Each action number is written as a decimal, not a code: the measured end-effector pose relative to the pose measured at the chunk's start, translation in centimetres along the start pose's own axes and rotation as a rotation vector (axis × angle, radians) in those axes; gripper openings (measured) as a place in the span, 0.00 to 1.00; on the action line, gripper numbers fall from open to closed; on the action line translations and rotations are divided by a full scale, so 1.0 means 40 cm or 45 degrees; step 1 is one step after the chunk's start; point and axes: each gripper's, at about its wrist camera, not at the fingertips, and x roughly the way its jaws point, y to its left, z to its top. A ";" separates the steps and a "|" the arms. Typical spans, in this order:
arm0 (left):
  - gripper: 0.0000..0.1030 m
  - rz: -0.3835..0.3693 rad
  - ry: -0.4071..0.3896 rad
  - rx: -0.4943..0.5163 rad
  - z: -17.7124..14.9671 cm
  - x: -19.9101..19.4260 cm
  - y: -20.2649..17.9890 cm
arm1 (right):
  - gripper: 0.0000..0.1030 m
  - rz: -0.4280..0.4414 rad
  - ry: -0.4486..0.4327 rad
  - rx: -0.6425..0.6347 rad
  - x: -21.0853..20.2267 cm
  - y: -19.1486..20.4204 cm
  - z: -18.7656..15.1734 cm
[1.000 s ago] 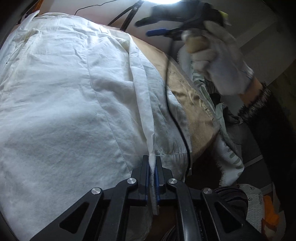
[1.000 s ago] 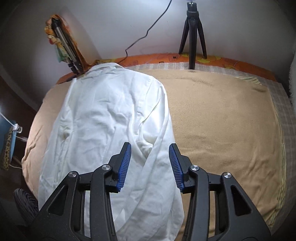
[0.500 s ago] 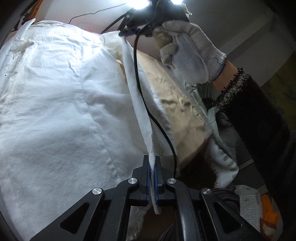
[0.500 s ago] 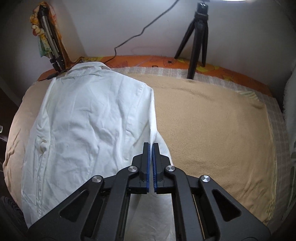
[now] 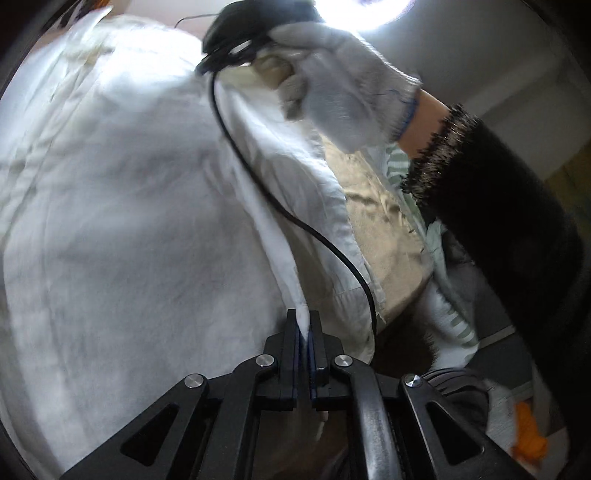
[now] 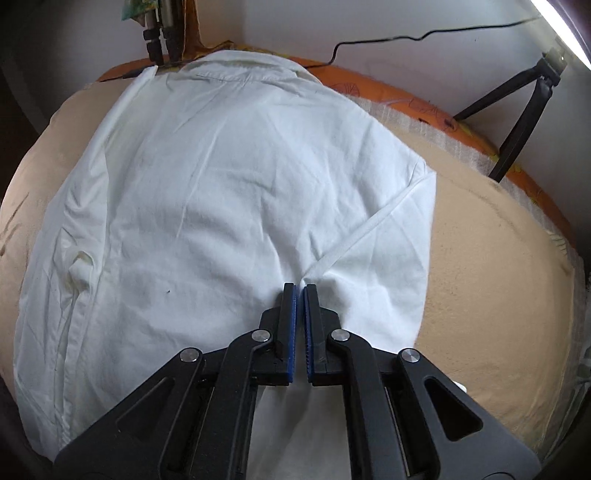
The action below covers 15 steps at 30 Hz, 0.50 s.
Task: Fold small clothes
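Observation:
A white shirt [image 6: 221, 192] lies spread on a tan blanket [image 6: 495, 266], collar at the far end. My left gripper [image 5: 304, 325] is shut on the shirt's [image 5: 110, 221] right edge near the hem; white cloth shows between its blue pads. My right gripper [image 6: 299, 291] is shut on the same edge farther up, and the hem band runs taut from its tips to the right. In the left wrist view a gloved hand [image 5: 343, 85] holds the right gripper over the shirt, with the edge lifted in a ridge between both grippers.
A black tripod [image 6: 524, 122] stands at the far right of the bed beside an orange sheet border [image 6: 406, 96]. A second stand [image 6: 159, 33] is at the far left. A black cable [image 5: 280, 206] hangs across the shirt. A dark fuzzy sleeve [image 5: 498, 206] fills the right.
The right gripper went from open to shut on the shirt's edge, then carried it leftward over the shirt while rolling. The left gripper kept its hold and place.

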 end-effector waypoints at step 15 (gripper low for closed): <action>0.26 0.156 -0.122 0.175 -0.025 -0.115 -0.056 | 0.20 0.194 -0.390 0.310 -0.504 -0.189 -0.338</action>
